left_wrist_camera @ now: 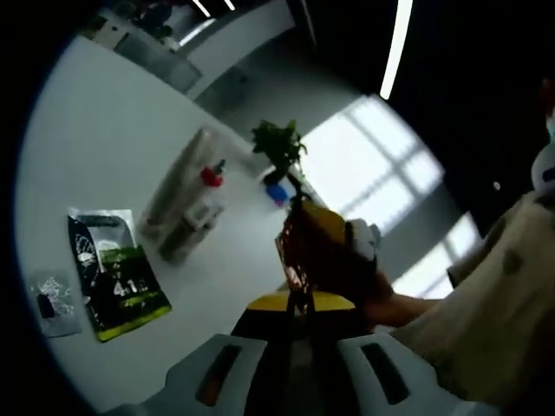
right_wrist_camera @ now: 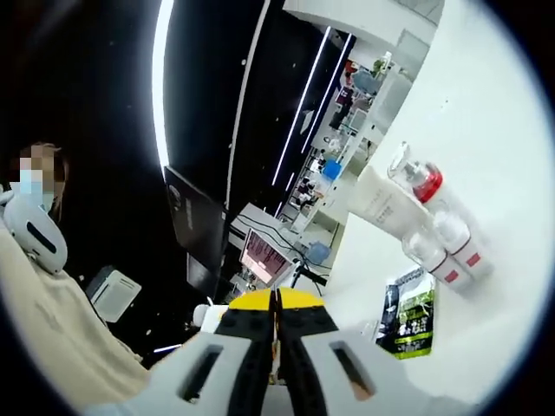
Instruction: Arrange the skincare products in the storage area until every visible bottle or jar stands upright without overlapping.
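Note:
On the white table point(left_wrist_camera: 113, 139) stands a clear storage holder point(left_wrist_camera: 178, 208) with several bottles; one has a red cap point(left_wrist_camera: 211, 176). In the right gripper view the same group shows a white tube point(right_wrist_camera: 380, 201), a red-capped bottle point(right_wrist_camera: 425, 180) and two clear-capped bottles point(right_wrist_camera: 438, 253). Whether they stand or lie I cannot tell. A green and black sachet point(left_wrist_camera: 117, 276) point(right_wrist_camera: 408, 314) lies flat nearby. My left gripper point(left_wrist_camera: 299, 322) is shut and far from the bottles. My right gripper point(right_wrist_camera: 276, 328) is shut too, held in the air; it shows in the left gripper view point(left_wrist_camera: 308, 251) just ahead.
A small clear packet point(left_wrist_camera: 54, 303) lies beside the sachet. A potted plant point(left_wrist_camera: 279, 147) and a blue object point(left_wrist_camera: 277, 192) sit at the table's far end. A person in a cream sleeve point(left_wrist_camera: 486, 329) stands close. Shelves and a monitor point(right_wrist_camera: 195, 230) lie beyond the table edge.

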